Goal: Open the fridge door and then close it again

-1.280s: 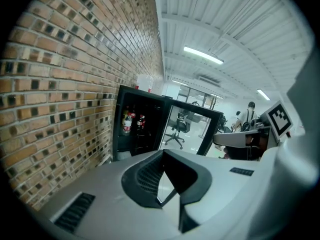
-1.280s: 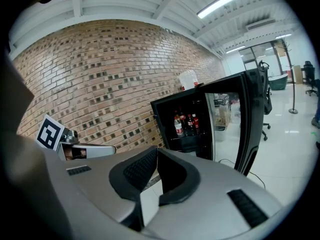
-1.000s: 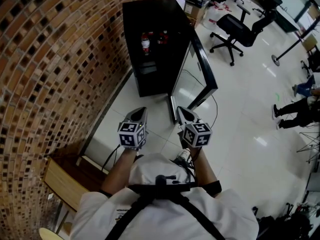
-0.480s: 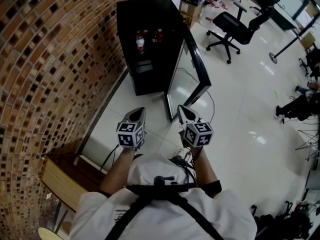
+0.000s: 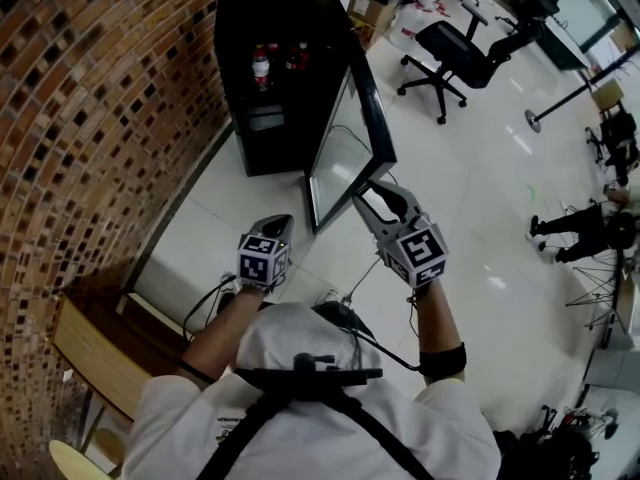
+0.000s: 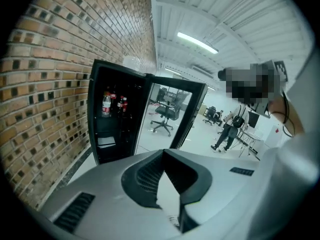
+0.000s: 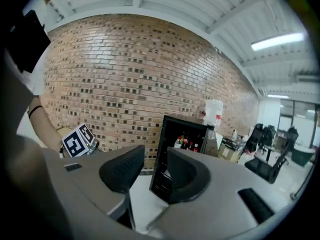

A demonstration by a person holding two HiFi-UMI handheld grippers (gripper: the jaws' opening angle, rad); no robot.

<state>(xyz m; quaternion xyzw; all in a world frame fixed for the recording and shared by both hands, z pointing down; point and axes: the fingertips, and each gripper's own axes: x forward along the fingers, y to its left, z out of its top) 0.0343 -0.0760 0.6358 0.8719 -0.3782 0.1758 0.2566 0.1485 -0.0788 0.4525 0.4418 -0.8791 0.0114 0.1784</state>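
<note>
Nearest you: left gripper (image 5: 277,224), lower centre of the head view. Its jaws are pressed together with nothing between them. It hangs over the white floor tiles (image 5: 470,218), apart from the fridge.

Right gripper (image 5: 386,195), just right of centre, held higher in the frame. Its jaws have just been opening and stand apart, empty. Its own view shows only the distant cabinet through the gap. In the head view its tips sit just beside the free edge of the fridge door (image 5: 345,148). Whether they touch it, you cannot tell.

Beyond: the glass door is swung well out from the black fridge (image 5: 275,28), upper centre, which stands against the brick wall (image 5: 90,118). Bottles (image 5: 262,66) show on a shelf inside.

Farthest: office chair (image 5: 450,43), upper right.

Status, as judged: opening step done. Closing step left. The door is not yet pushed back, and neither gripper has a hold on it.
</note>
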